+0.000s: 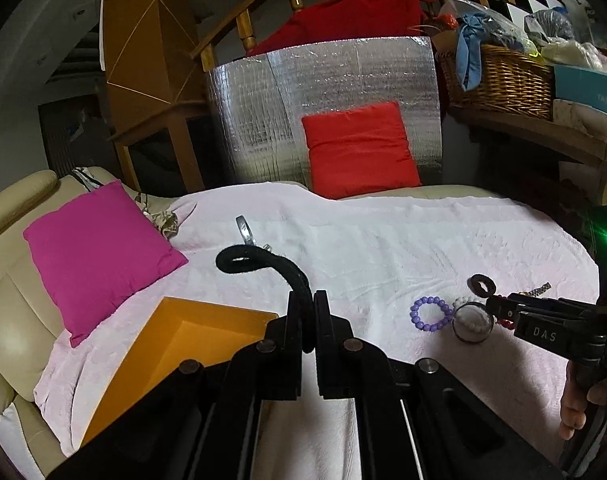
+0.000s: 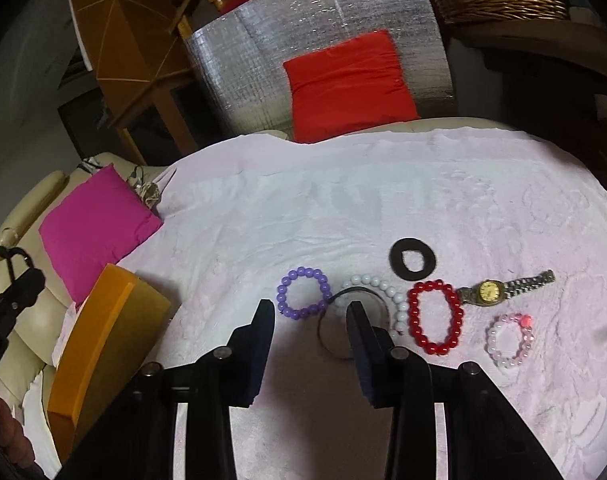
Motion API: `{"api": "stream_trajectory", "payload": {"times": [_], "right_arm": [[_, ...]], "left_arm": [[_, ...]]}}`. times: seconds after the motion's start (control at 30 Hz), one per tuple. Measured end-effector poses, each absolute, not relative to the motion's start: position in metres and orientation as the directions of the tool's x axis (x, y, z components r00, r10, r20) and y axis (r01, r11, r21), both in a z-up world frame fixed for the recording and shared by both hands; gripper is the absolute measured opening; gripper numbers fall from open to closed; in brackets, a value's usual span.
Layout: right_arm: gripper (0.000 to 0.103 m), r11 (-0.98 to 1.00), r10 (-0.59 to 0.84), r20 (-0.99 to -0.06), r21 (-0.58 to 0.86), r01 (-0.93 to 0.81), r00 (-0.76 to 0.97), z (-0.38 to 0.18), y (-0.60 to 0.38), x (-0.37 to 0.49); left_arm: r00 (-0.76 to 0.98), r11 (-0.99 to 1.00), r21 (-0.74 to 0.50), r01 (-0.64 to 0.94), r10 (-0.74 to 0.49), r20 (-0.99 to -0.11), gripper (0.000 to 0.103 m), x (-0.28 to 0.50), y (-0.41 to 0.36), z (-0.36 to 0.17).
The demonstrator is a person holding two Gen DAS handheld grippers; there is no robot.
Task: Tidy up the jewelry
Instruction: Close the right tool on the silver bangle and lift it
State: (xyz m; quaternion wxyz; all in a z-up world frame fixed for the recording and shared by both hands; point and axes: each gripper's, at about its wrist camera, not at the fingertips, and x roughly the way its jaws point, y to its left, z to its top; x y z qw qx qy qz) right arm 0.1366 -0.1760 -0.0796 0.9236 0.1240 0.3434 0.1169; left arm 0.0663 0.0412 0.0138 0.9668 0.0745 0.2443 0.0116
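My left gripper (image 1: 307,300) is shut on a black cord necklace (image 1: 263,264) with a silver ring pendant (image 1: 245,232), held above the pink cloth next to the orange box (image 1: 175,352). My right gripper (image 2: 309,312) is open, low over the cloth, with its right finger (image 2: 361,332) over a dark bangle (image 2: 335,332). A purple bead bracelet (image 2: 301,294), a white bead bracelet (image 2: 383,288), a red bead bracelet (image 2: 435,322), a gold-faced watch (image 2: 491,292), a pink bead bracelet (image 2: 509,340) and a black flat ring (image 2: 412,258) lie just ahead of it.
A magenta pillow (image 1: 99,252) lies at the left on the cream sofa (image 1: 11,320). A red pillow (image 1: 359,148) leans on a silver foil panel (image 1: 263,120) at the back. A wicker basket (image 1: 499,76) stands on a wooden shelf at the right.
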Motion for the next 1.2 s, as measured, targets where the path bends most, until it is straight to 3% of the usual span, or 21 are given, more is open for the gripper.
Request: {"api": "stream_trajectory", "payload": {"times": [0.37,0.53,0.67,0.8,1.03,1.2], "right_arm": [[0.041,0.944,0.285,-0.624,0.314,-0.101,0.727,-0.079,-0.202,0.134],[0.054,0.944,0.278,-0.633,0.318,-0.084,0.723,-0.082,-0.211,0.135],[0.056,0.945,0.276,-0.641,0.315,-0.081,0.716,-0.086,-0.213,0.138],[0.066,0.947,0.284,-0.651,0.306,-0.099,0.704,-0.094,-0.208,0.142],[0.068,0.954,0.295,-0.706,0.258,-0.154,0.644,-0.118,-0.187,0.155],[0.073,0.959,0.282,-0.721,0.227,-0.169,0.633,-0.129,-0.172,0.163]], "left_arm": [[0.870,0.987,0.157,0.031,0.051,-0.491,0.006,0.074,0.025,0.005],[0.860,0.987,0.156,0.038,0.047,-0.509,0.006,0.082,0.019,-0.003],[0.851,0.987,0.155,0.041,0.047,-0.523,0.006,0.089,0.016,-0.012],[0.830,0.990,0.138,0.030,0.052,-0.556,0.006,0.103,0.019,-0.032],[0.749,0.997,0.072,0.041,0.017,-0.663,0.006,0.130,0.026,-0.080],[0.729,0.997,0.056,0.053,0.000,-0.684,0.006,0.135,0.027,-0.090]]}}
